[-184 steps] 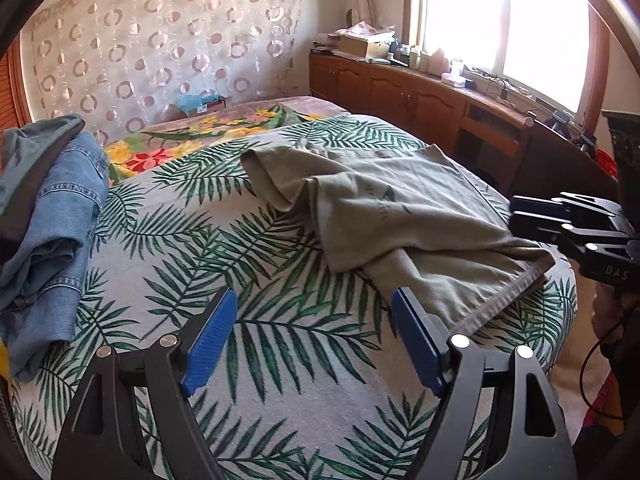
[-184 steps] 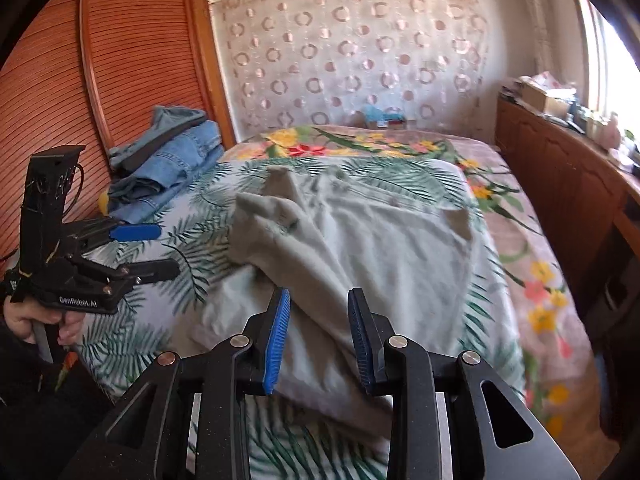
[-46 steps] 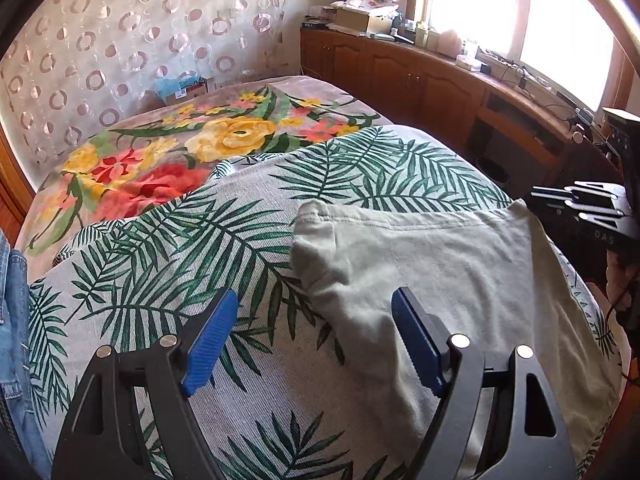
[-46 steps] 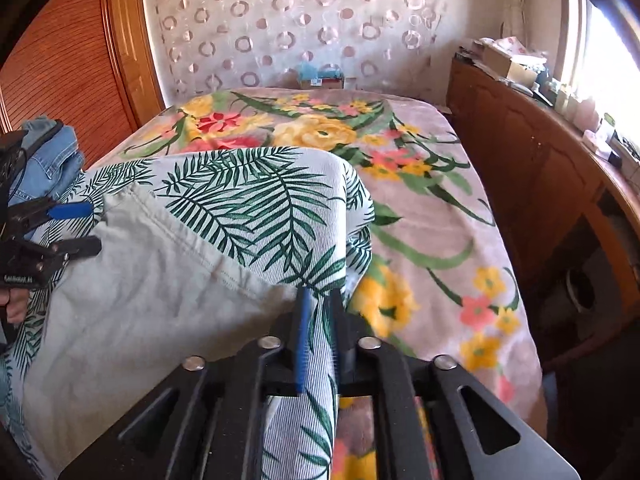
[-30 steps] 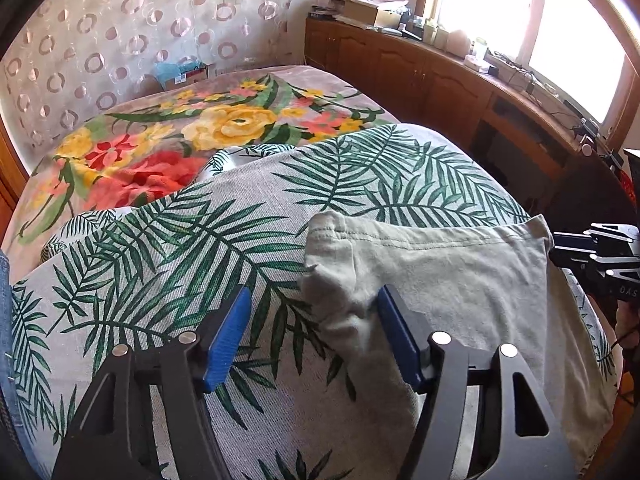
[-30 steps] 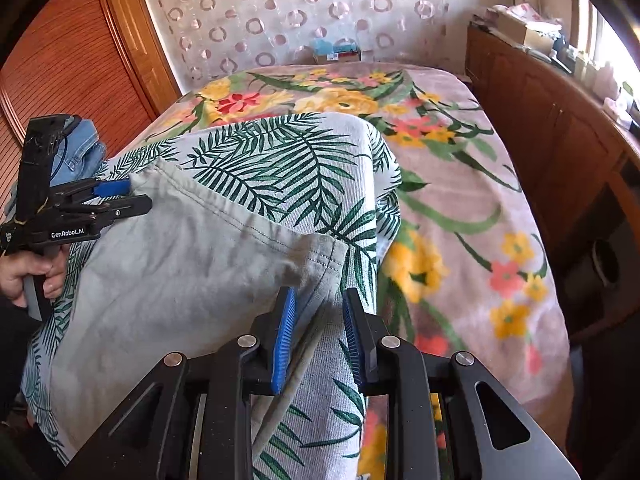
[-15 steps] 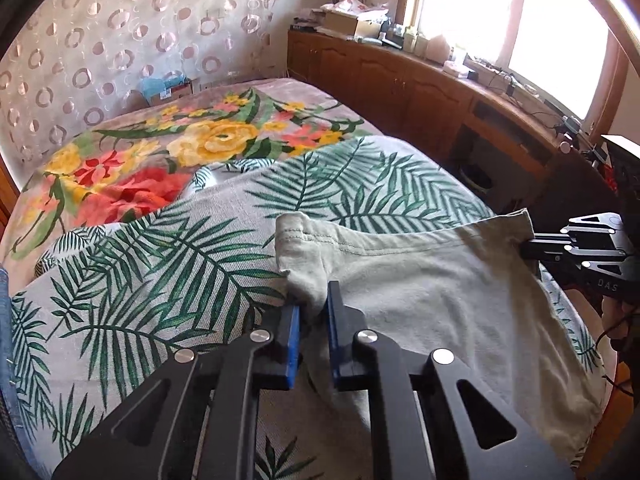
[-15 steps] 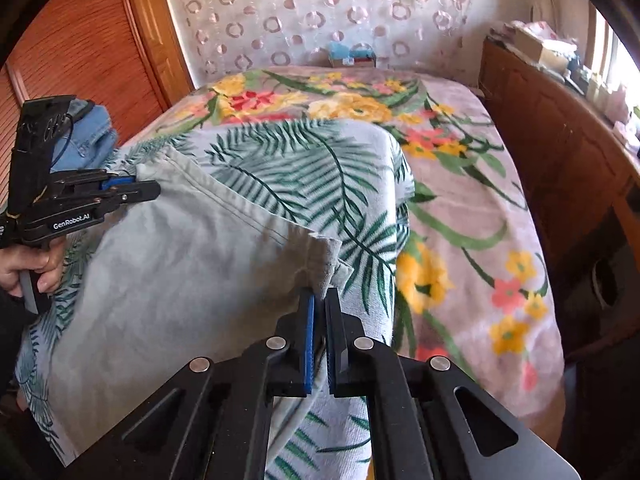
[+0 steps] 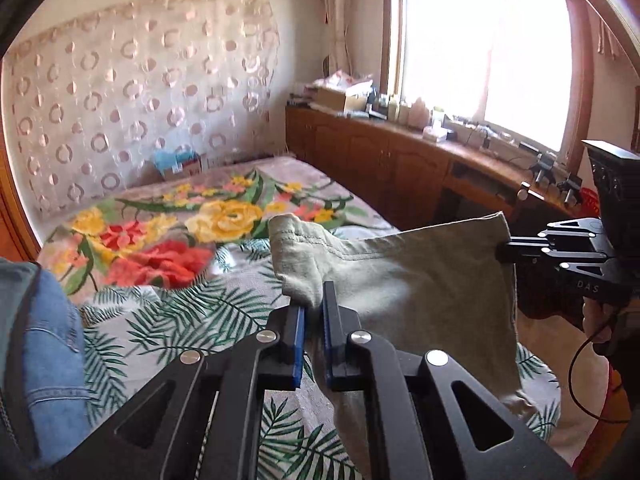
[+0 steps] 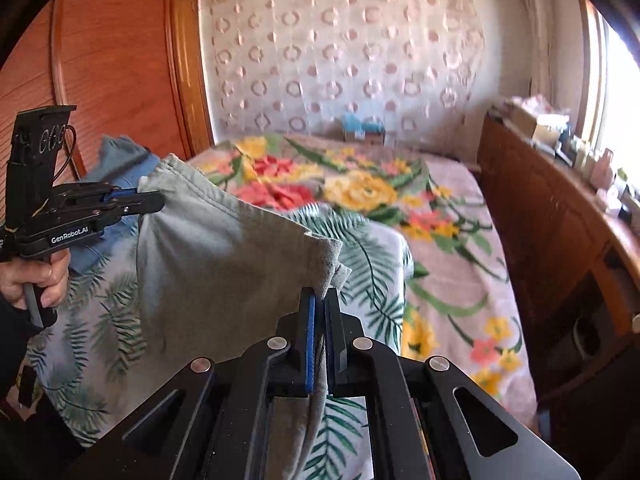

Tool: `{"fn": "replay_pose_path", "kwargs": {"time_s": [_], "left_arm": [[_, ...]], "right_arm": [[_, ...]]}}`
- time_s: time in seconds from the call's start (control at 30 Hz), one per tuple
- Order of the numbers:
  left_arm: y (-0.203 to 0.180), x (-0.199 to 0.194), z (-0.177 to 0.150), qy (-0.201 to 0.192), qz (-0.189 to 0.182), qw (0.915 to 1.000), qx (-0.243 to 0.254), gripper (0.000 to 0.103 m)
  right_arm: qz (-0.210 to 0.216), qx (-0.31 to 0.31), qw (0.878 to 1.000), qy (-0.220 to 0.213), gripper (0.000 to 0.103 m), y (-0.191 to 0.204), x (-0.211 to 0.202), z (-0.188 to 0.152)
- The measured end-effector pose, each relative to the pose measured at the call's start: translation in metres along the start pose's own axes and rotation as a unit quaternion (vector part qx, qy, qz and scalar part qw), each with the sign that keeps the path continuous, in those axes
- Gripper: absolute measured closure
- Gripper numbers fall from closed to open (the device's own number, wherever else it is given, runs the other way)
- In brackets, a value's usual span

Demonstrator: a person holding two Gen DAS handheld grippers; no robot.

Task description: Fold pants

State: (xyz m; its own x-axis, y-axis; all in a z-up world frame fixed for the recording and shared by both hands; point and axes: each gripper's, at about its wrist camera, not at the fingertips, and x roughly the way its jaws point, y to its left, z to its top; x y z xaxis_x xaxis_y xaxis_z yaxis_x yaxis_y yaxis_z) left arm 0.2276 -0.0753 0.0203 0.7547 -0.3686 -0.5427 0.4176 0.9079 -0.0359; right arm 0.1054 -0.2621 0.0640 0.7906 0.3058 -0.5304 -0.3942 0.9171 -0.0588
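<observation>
In the left wrist view, the left hand-held gripper (image 9: 314, 312) pinches one corner of the grey-green pants (image 9: 420, 300), held above the bed (image 9: 168, 320); at 3 o'clock the right hand-held gripper (image 9: 505, 251) grips another corner. In the right wrist view, its jaws are pressed together on the fabric; jeans (image 10: 120, 160) lie at 10 o'clock.

A: Item one, the pants (image 9: 416, 280): is that looking like soft matt woven cloth, stitched at the hem?

B: It is. The left gripper (image 9: 314, 322) is showing matt black plastic, blue ribbed pads (image 9: 299, 344) and shiny metal rivets (the right gripper (image 10: 320, 312) likewise).

A: And the bedspread (image 10: 440, 248)?

B: It is reading as nappy printed cloth. The cabinet (image 9: 384, 160) is gleaming as varnished wood, the jeans (image 9: 56, 344) are showing coarse denim.
</observation>
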Motion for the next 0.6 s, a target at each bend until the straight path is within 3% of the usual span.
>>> {"fn": "replay_pose_path", "kwargs": {"time_s": [0.17, 0.6], "left_arm": [[-0.006, -0.057, 0.001, -0.045, 0.015, 0.9988, 0.007, 0.095], [-0.005, -0.155, -0.008, -0.107, 0.048, 0.9930, 0.015, 0.095]], "right_arm": [[-0.001, -0.014, 0.999, -0.039, 0.099, 0.023, -0.035, -0.003], [0.016, -0.078, 0.992, -0.093, 0.099, 0.074, -0.090, -0.026]]}}
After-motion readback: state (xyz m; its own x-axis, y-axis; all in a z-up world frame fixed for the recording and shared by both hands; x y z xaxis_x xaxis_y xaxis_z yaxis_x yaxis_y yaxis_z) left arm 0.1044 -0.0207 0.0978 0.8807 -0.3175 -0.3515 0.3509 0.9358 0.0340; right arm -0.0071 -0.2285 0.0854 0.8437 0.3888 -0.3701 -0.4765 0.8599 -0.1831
